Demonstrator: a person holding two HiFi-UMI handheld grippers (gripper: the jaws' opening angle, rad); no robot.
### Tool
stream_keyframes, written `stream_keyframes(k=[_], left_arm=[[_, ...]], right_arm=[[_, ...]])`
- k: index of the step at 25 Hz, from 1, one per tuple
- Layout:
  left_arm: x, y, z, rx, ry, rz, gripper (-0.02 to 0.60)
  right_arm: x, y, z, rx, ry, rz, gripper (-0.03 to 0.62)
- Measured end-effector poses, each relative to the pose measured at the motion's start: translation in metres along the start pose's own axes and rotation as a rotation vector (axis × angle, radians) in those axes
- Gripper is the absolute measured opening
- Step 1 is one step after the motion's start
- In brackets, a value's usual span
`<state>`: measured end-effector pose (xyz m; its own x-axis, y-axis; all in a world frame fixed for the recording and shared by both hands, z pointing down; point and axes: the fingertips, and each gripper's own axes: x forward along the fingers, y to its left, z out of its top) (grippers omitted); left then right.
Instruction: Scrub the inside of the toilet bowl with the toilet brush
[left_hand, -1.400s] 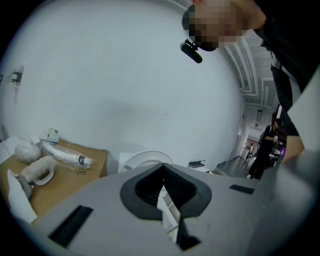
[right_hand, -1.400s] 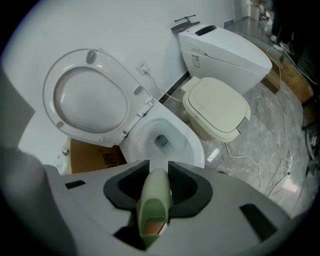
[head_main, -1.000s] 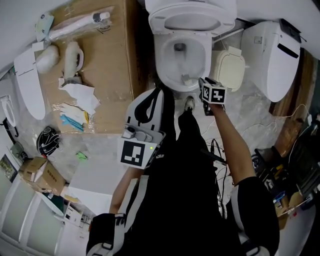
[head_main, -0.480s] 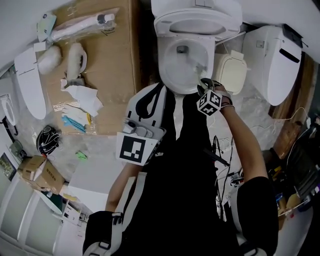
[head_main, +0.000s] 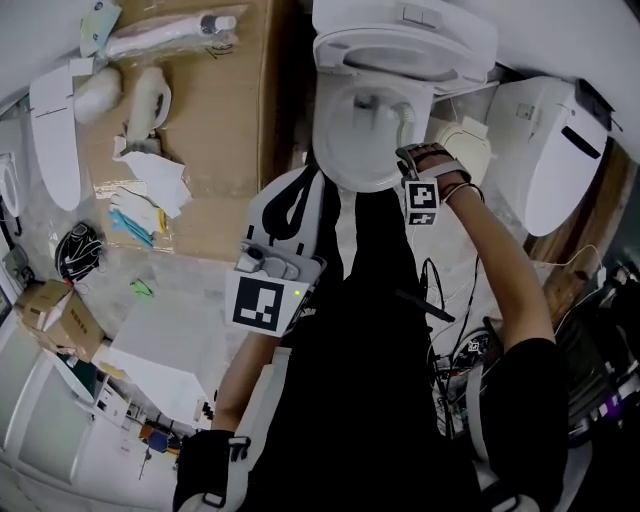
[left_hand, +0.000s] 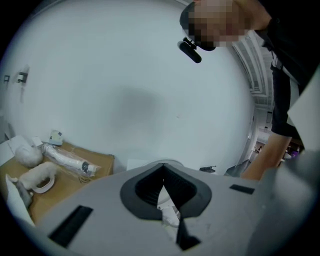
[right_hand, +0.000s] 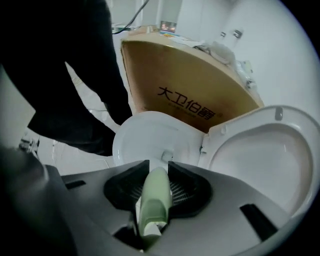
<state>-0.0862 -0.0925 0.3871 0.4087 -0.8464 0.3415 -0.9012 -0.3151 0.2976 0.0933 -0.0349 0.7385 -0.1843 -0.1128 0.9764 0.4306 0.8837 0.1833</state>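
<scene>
Toilet brush (right_hand: 155, 200), its pale green handle clenched in my right gripper's (head_main: 408, 152) jaws, reached over the near rim into the toilet bowl (head_main: 325, 150), seat lid (right_hand: 260, 150) raised beyond. A cardboard box (head_main: 225, 130) crowded the bowl's left edge. My left gripper (left_hand: 162, 182), jaws closed on nothing, hung at my waist, facing a bare wall.

You stand on a pale marbled floor (head_main: 200, 275). A flattened cardboard sheet (head_main: 225, 130) lies to your left, and a plain white wall (left_hand: 125, 90) rises ahead.
</scene>
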Motion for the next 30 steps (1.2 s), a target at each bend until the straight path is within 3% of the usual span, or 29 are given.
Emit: stream_keyframes(k=[10, 13, 16, 19, 23, 27, 30], left_arm=[[-0.009, 0.017, 0.001, -0.055, -0.051, 0.137, 0.009], [-0.015, 0.025, -0.004, -0.075, -0.046, 0.166, 0.009], [-0.02, 0.033, -0.007, -0.093, -0.046, 0.182, 0.009], [-0.023, 0.039, -0.008, -0.099, -0.048, 0.18, 0.009], [-0.026, 0.044, -0.009, -0.093, -0.056, 0.153, 0.009], [-0.028, 0.046, -0.015, -0.088, -0.031, 0.1, 0.009], [-0.025, 0.042, -0.016, -0.061, -0.012, 0.028, 0.009]], right_arm=[[0.017, 0.0, -0.002, -0.792, -0.017, 0.043, 0.126], [0.025, -0.001, 0.008, -0.966, -0.025, 0.046, 0.126], [0.031, -0.005, 0.027, -1.075, -0.049, 0.041, 0.126], [0.032, -0.013, 0.05, -1.064, -0.067, 0.037, 0.126], [0.031, -0.016, 0.068, -0.941, -0.082, 0.043, 0.126], [0.015, -0.032, 0.087, -0.651, -0.108, -0.002, 0.126], [-0.002, -0.042, 0.096, -0.333, -0.113, -0.053, 0.126]])
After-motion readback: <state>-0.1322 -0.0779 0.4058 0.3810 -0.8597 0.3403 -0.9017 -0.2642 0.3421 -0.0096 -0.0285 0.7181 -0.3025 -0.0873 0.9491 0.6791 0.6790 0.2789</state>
